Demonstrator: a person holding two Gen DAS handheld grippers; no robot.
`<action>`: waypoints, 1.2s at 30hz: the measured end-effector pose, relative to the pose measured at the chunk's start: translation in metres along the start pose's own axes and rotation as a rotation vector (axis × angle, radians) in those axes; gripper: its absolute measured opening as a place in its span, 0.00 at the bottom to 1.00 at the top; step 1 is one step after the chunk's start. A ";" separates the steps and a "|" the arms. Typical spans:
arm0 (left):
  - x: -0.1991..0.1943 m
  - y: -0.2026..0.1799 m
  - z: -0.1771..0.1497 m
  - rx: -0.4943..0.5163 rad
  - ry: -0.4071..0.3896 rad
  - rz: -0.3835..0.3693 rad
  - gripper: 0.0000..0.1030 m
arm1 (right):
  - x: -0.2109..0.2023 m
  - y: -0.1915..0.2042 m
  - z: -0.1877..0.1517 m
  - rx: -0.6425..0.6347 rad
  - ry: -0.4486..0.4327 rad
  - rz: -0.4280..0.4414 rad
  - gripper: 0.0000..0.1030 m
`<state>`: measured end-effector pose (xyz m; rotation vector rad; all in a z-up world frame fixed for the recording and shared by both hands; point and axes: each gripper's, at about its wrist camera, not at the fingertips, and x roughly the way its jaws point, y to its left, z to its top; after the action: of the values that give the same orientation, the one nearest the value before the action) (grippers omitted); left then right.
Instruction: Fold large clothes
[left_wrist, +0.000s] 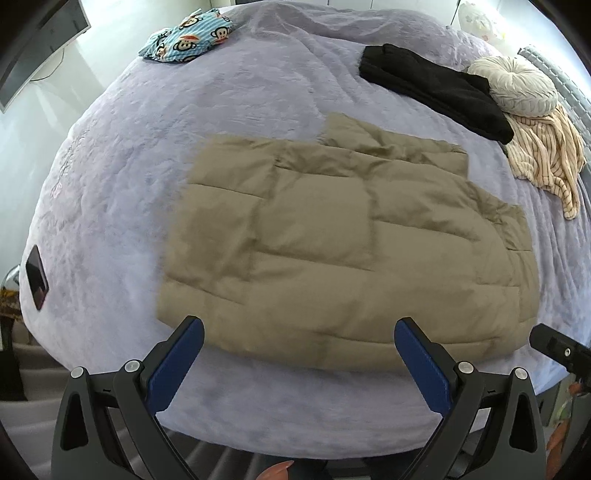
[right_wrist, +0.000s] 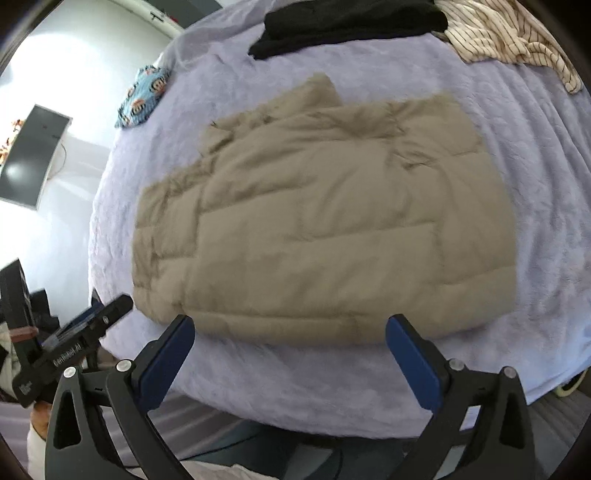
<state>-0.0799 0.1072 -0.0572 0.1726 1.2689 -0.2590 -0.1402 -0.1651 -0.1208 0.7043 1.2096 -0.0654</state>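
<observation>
Presently, the scene is set out as follows.
Garment: a tan quilted jacket (left_wrist: 332, 243) is laid flat, folded into a rough rectangle, on the lavender bed (left_wrist: 110, 184), its near hem just beyond both pairs of tongs.
Handling: it is judged light, puffy and soft; slippery shell fabric is likely, and spring-back of a fold is to be expected.
Grip: the near hem corners are best taken, with the padding pinched deep.
Left tongs (left_wrist: 299, 328): spread wide, nothing held.
Right tongs (right_wrist: 290, 326): spread wide, nothing held.
Edges: the bed edge runs close below the hem.
Room: bare blanket is left on the jacket's left; a black garment (left_wrist: 436, 88) and a striped cloth (left_wrist: 546, 155) lie beyond it on the right.
</observation>
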 end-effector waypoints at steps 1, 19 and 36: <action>0.001 0.012 0.004 0.009 -0.001 0.001 1.00 | 0.008 0.010 -0.001 0.014 0.012 -0.002 1.00; 0.100 0.178 0.031 -0.124 0.113 -0.260 1.00 | 0.065 0.059 -0.012 0.141 0.134 -0.122 1.00; 0.211 0.166 0.089 -0.009 0.260 -0.653 1.00 | 0.092 0.057 0.008 0.132 0.214 -0.167 1.00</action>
<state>0.1077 0.2221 -0.2358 -0.2325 1.5591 -0.8112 -0.0758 -0.0952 -0.1726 0.7379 1.4779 -0.2149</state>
